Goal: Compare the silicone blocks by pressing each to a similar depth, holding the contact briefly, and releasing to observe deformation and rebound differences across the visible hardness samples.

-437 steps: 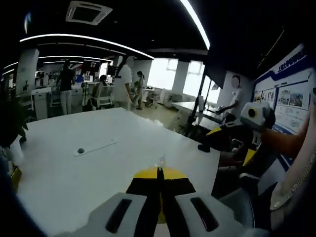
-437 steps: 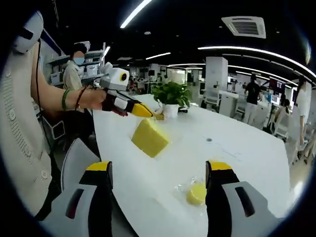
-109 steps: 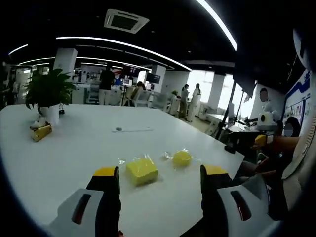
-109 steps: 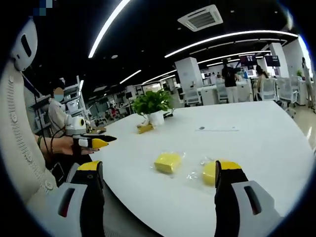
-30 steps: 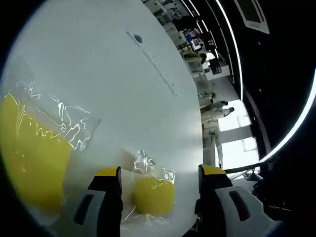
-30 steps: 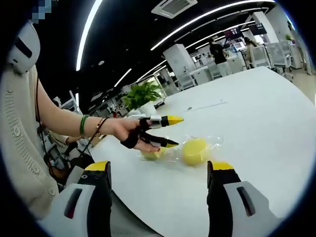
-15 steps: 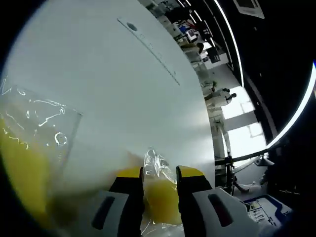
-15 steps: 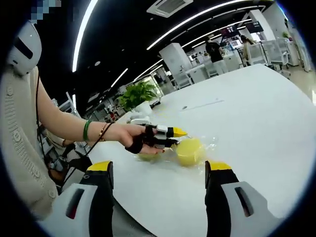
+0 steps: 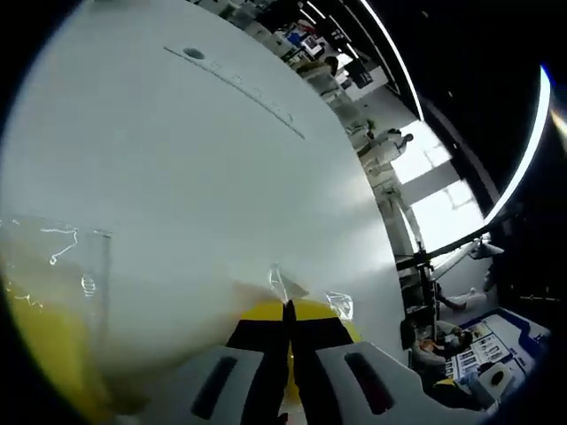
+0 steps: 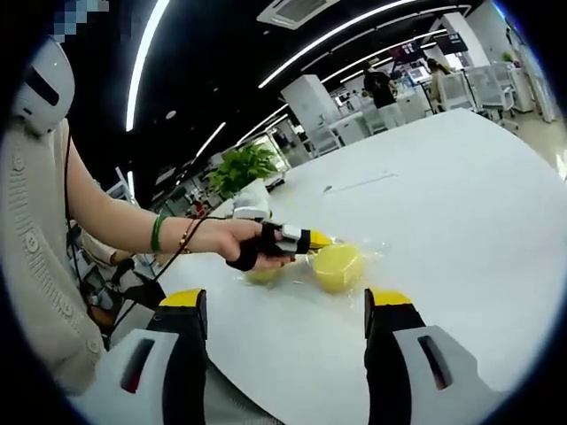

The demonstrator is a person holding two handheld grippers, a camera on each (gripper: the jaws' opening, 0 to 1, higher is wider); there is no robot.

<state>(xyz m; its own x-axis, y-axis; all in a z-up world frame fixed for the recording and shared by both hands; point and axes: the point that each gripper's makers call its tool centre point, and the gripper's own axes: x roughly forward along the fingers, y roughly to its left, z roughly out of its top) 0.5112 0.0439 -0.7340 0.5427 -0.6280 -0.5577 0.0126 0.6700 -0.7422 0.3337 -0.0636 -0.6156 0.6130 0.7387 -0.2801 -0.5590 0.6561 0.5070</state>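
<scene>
Left gripper view: your left gripper (image 9: 286, 312) sits at 6 o'clock with its two jaws pressed together, no gap between them. The yellow tips meet right at the round yellow silicone block (image 9: 306, 312), which peeks out behind them in its clear plastic wrap (image 9: 282, 285). From here you cannot tell whether the jaws pinch the wrap or just push tips-first into the block. At 8 o'clock lies the square yellow silicone block (image 9: 44, 350), also bagged, just beside the round one and untouched. The white table (image 9: 195, 177) runs away toward 12 o'clock. The closed jaws likely serve as one blunt probe, which suits an even press.

Right gripper view: your right gripper (image 10: 282, 332) rises at 6 o'clock, jaws spread wide, holding nothing and hanging back off the table edge (image 10: 461, 230), probably to watch the press. Just left of centre your left hand (image 10: 235, 242) reaches in from 9 o'clock, carrying the left gripper with its tips against the 9 o'clock side of the round block at centre. The square block shows partly under that hand. A potted plant (image 10: 244, 173) stands toward 11 o'clock, well apart from the blocks.

Judgement: you are at the contact-and-hold step on the round sample; the square sample is yet to be pressed.
</scene>
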